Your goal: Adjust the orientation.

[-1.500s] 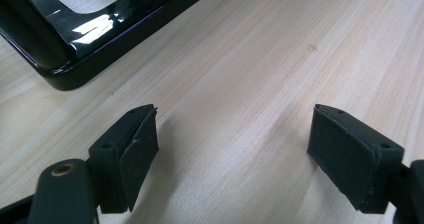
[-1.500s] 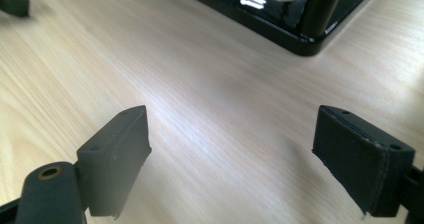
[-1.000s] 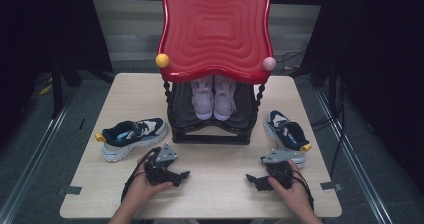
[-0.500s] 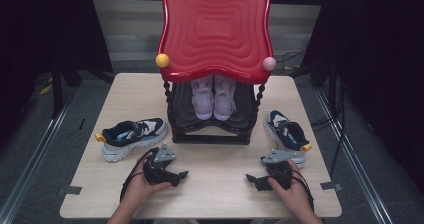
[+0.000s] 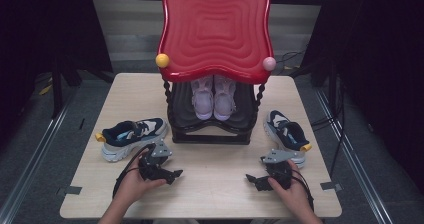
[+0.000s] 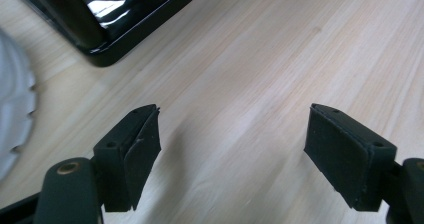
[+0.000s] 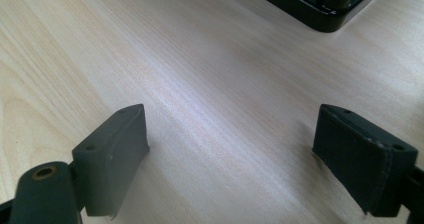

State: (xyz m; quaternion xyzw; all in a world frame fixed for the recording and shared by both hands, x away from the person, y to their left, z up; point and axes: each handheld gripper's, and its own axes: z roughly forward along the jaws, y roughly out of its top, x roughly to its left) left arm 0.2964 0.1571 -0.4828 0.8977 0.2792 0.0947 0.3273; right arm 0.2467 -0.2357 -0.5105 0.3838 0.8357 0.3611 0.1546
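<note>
two open claws on a pale wooden table (image 5: 215,184)
left gripper (image 5: 175,174) and right gripper (image 5: 250,178) gape wide, holding nothing, near dark blue and white sneakers (image 5: 132,136); no writing readable.

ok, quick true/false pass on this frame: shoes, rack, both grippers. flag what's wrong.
1. Both grippers, left gripper and right gripper, hold nothing, jaws apart. True.
2. The pink pair sits on the rack's red top. False: it sits on the black shelf beneath the red top.
3. A navy shoe lies left of the rack, another navy shoe lies right. True.
4. The left gripper is shut on a shoe. False: open over bare table.
</note>
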